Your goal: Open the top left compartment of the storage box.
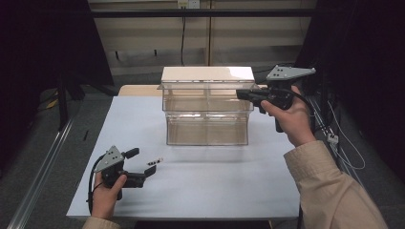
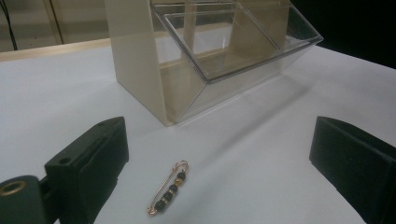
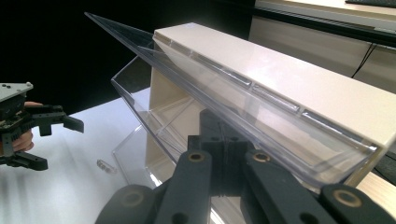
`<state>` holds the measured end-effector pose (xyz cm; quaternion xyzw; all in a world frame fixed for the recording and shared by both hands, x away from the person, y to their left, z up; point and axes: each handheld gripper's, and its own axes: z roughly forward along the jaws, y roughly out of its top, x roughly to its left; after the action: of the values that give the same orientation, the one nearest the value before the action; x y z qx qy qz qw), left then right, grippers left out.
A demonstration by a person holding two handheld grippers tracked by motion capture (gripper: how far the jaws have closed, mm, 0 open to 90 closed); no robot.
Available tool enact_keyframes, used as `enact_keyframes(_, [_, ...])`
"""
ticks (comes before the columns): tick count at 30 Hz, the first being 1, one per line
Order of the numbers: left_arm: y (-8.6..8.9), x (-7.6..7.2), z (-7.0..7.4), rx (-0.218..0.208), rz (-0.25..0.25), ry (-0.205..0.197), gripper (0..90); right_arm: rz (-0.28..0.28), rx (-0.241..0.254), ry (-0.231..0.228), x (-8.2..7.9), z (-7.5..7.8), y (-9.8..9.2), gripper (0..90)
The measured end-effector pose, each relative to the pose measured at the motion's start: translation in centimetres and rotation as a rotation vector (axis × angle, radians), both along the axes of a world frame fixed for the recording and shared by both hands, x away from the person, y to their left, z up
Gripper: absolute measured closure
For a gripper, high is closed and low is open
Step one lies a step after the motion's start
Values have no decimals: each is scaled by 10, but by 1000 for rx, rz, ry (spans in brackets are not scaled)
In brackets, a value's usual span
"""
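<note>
Upper bin tilted open, pinched by closed right gripper; beaded pin unpicked on table, left gripper spread apart.

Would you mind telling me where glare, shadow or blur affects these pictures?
High view: glare whitens the organiser's top, and the surroundings are dark. Left gripper view: the beaded safety pin is sharp, while the near fingers look soft. Right gripper view: reflections streak the clear lid.
</note>
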<state>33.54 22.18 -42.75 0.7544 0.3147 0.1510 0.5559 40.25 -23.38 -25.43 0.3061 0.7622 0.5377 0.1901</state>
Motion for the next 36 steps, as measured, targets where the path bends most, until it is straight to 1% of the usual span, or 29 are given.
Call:
enact_keyframes(12, [0,0,0,1,-4,3,45,-8,1,-7,5,7,-1,900])
enact_keyframes(13, [0,0,0,2,-3,3,45,-10,3,-7,5,8,-1,900])
enact_keyframes(14, [0,0,0,-1,-3,5,45,-10,18,-8,6,9,-3,900])
enact_keyframes(15, [0,0,0,-1,-4,5,45,-10,18,-8,6,9,-3,900])
enact_keyframes(16, [0,1,0,0,-6,5,45,-24,10,-10,7,9,-4,900])
enact_keyframes(19, [0,1,0,7,-13,12,45,-22,9,-3,10,9,-6,900])
enact_keyframes(24, [0,4,-2,11,3,14,45,-23,5,2,12,9,-7,900])
enact_keyframes(26, [0,6,-2,10,1,32,45,-24,5,0,13,11,-7,900])
enact_keyframes(33, [-1,14,-6,51,13,64,57,-32,9,-7,16,16,-7,900])
enact_keyframes(36, [-2,17,-7,47,23,70,58,-34,12,-8,18,18,-7,900])
